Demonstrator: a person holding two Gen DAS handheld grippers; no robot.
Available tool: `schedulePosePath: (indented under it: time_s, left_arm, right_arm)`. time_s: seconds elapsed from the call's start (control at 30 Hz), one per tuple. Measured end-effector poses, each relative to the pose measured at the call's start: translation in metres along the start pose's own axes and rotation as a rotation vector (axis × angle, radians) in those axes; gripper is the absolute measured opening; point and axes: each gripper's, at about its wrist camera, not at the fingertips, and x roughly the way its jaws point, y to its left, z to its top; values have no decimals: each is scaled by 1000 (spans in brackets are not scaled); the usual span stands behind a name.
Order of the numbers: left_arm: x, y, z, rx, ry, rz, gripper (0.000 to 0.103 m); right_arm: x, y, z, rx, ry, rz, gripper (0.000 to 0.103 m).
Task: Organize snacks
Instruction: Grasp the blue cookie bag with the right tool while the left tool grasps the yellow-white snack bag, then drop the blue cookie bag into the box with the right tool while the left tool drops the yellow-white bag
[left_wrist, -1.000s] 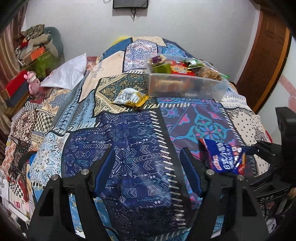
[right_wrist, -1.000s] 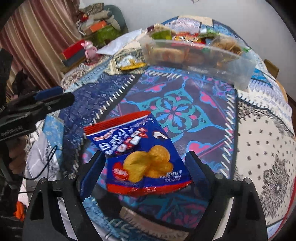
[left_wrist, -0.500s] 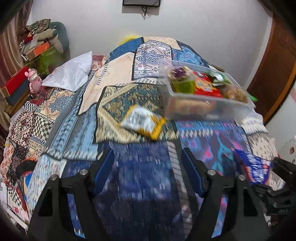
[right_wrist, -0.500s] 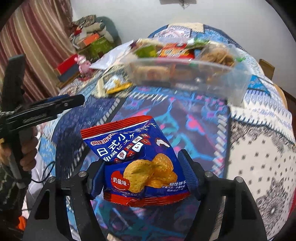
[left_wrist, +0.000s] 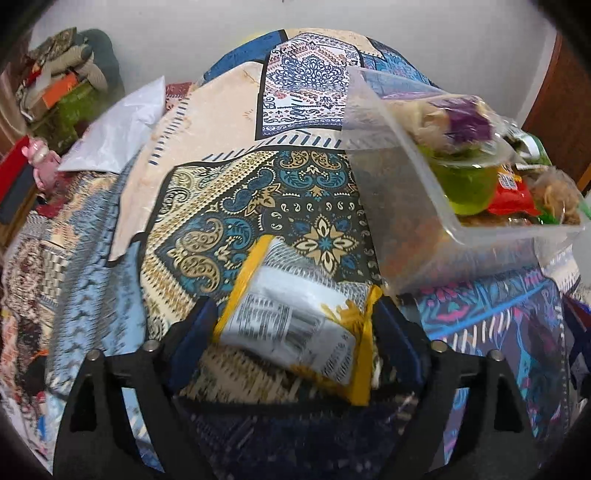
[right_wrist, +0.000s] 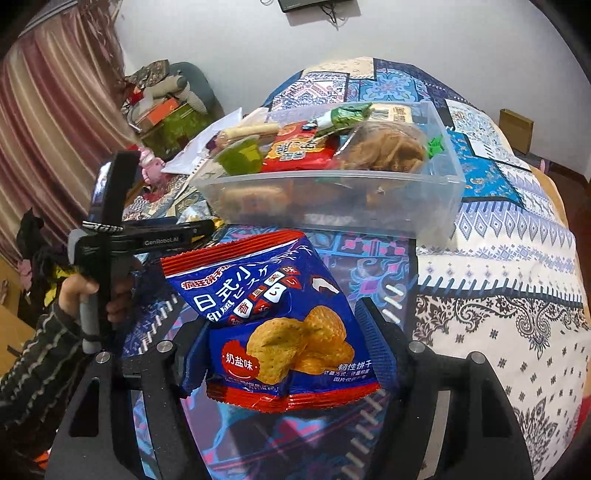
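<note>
A yellow-and-white snack packet (left_wrist: 295, 325) lies on the patterned bedspread (left_wrist: 317, 192). My left gripper (left_wrist: 291, 332) straddles it with jaws opening; the pads do not clearly press on it. In the right wrist view the left gripper (right_wrist: 205, 226) reaches in from the left, held by a hand (right_wrist: 85, 291). My right gripper (right_wrist: 284, 343) is shut on a blue biscuit packet (right_wrist: 273, 314), held above the bedspread just in front of the clear plastic bin (right_wrist: 332, 199). The bin (left_wrist: 480, 236) holds a green jelly cup (right_wrist: 240, 155), a red packet (right_wrist: 299, 147) and other snacks.
A white pillow (left_wrist: 114, 125) and a pink toy (left_wrist: 40, 162) lie at the bed's left side, with a pile of clothes and boxes (left_wrist: 62, 92) behind. Striped curtain (right_wrist: 55, 110) on the left. A wooden door (left_wrist: 565, 110) stands at the right, a cardboard box (right_wrist: 515, 129) beyond the bed.
My left gripper moved forward over the bedspread until the yellow packet sits between its fingers, jaws wider. My right gripper closed on the blue packet and raised it nearer the bin.
</note>
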Motion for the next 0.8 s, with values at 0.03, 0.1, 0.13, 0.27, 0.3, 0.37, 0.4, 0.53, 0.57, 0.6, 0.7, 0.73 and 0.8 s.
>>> schedulePosePath:
  time_s: [0.03,0.1,0.13,0.27,0.3,0.37,0.4,0.53,0.57,0.6,0.7,0.73,0.8]
  left_arm:
    - [2,2,1,-11,-4,-14,88]
    - [4,4,1,-28,-19,-23,87]
    - [4,4,0,-29,-28,-25,80]
    - [-2,3,-3,-24,-43,-28,59]
    - [-4,4,-5,-26,-44,-28,58]
    - [-8,5,-7,-31,-46,-18,56]
    - [-11,5,-9,-32,-48,-11,56]
    - [-33,1,-17,-29,-72,-18,55]
    - [-41,-3,-17,-11,-94,-8,55]
    - [-48,-6,-17,4,-114,-1,55]
    - [-72,-19,-12,39,-172,-2,55]
    - [-79,-22,-10,44,-189,-10,55]
    - [-93,-30,-3,50,-220,-32,55]
  right_arm:
    - [2,-1,0,1,3,-1,69]
    - [4,-2,0,3,6,-3,69]
    - [7,-4,2,4,6,-5,69]
    - [10,-7,6,18,0,-5,69]
    - [9,-7,7,19,-5,-5,69]
    - [6,-7,8,17,-14,-10,69]
    - [5,-8,9,16,-18,-13,69]
    - [-4,-11,15,20,-49,-25,69]
    - [-6,-13,18,22,-57,-28,69]
    - [-9,-14,20,24,-69,-33,69]
    - [-16,-17,30,27,-102,-50,69]
    - [-18,-18,34,27,-113,-54,69]
    - [-23,-19,40,25,-139,-65,69]
